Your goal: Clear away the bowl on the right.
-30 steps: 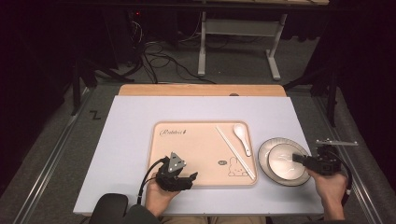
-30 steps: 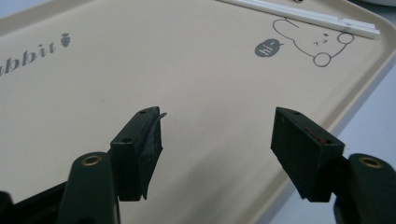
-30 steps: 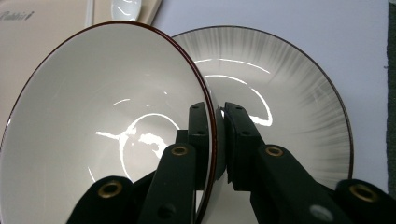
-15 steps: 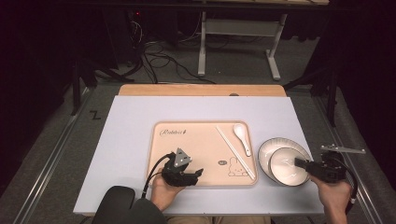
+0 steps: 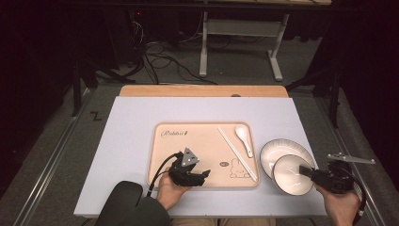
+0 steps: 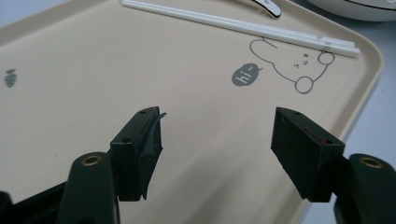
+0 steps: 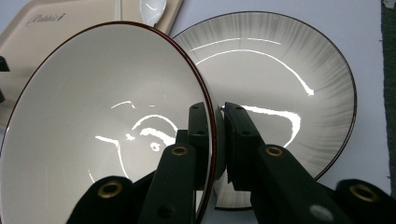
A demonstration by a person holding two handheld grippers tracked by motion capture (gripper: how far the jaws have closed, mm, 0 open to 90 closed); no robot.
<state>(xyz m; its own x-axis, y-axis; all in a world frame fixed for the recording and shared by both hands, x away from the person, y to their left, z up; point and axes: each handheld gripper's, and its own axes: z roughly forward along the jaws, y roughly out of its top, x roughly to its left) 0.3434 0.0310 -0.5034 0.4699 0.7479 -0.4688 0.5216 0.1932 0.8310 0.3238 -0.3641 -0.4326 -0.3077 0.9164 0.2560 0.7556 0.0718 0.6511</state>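
— So which step is this?

— Right gripper (image 7: 217, 140) pinches the rim of a small white bowl (image 5: 291, 175), held partly over a larger striped plate (image 5: 282, 148) on the counter (image 5: 131, 122). Likely next: carry it toward the tray (image 5: 197, 141).

— And the other?

— Left gripper (image 6: 215, 144) hovers wide open and empty above the tray.

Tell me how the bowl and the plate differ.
The bowl is deeper and smaller across than the plate. The bowl is plain white inside, while the plate has grey streaks running to its rim. The right claw is shut on the bowl's rim and holds it tilted; the plate lies flat on the table. Both are round, glossy and dark-rimmed.
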